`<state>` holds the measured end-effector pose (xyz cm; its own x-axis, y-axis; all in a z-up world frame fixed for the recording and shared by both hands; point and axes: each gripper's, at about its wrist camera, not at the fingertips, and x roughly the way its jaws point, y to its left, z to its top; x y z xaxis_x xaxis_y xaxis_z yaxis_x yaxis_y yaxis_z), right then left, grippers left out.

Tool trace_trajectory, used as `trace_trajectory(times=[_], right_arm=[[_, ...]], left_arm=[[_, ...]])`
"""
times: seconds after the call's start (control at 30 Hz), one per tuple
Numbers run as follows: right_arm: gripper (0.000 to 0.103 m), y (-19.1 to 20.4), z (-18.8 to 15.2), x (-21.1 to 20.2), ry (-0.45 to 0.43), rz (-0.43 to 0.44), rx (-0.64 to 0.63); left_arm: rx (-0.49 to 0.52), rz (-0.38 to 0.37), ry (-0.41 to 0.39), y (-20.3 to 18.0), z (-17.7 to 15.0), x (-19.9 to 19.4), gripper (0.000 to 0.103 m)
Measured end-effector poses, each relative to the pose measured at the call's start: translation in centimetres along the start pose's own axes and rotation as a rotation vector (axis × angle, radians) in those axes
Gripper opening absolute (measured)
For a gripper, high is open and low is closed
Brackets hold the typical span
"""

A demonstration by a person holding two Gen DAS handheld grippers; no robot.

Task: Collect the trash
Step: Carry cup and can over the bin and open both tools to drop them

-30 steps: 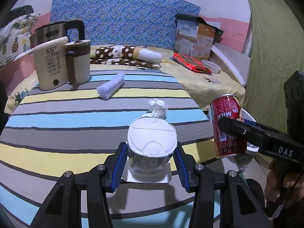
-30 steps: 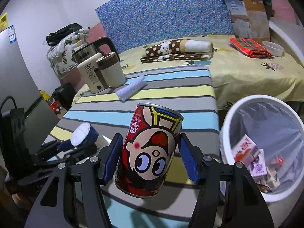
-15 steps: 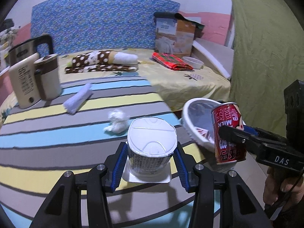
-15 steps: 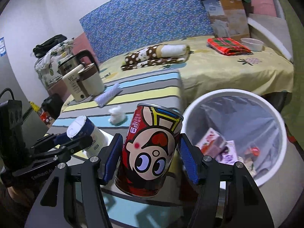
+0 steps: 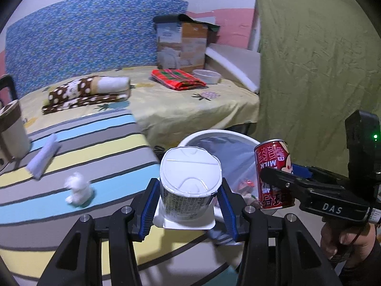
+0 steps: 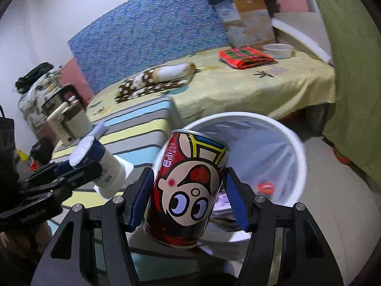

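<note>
Left wrist view: we have the left gripper (image 5: 187, 211) clamped on the white cup (image 5: 189, 186), held upside down just before the bin (image 5: 221, 134) rim, ready to drop.

Right wrist view: our right gripper (image 6: 187, 202) squeezes the red can (image 6: 187, 190), tilted, at the bin's (image 6: 298, 157) near rim.

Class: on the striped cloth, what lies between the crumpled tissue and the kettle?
In the left wrist view, a rolled pale cloth lies between the crumpled tissue and the kettle.
</note>
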<state>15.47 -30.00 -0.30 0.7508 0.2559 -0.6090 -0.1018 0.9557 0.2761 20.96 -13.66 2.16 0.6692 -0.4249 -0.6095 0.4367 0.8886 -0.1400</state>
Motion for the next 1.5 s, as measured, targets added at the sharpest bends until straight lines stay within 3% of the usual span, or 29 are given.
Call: trace_trajectory(times=[0.27, 0.67, 0.77, 1.07, 1.5], right_arm=[[0.062, -2.9, -0.2, 1.5, 0.041, -0.072, 0.04], [0.062, -4.3, -0.1, 2.0, 0.066, -0.102, 0.052], [0.062, -4.4, -0.1, 1.7, 0.055, -0.12, 0.053], [0.062, -3.9, -0.4, -0.1, 0.032, -0.087, 0.062], [0.062, 0.8, -0.9, -0.9, 0.021, 0.03, -0.012]], left_arm=[[0.033, -0.052, 0.032, -2.4, 1.1, 3.7, 0.049], [0.049, -0.087, 0.107, -3.2, 0.5, 7.8, 0.053], [0.038, -0.101, 0.095, -3.0, 0.6, 7.6, 0.061], [0.003, -0.079, 0.063, -1.5, 0.3, 5.2, 0.062], [-0.076, -0.008, 0.015, 1.9, -1.9, 0.0, 0.062]])
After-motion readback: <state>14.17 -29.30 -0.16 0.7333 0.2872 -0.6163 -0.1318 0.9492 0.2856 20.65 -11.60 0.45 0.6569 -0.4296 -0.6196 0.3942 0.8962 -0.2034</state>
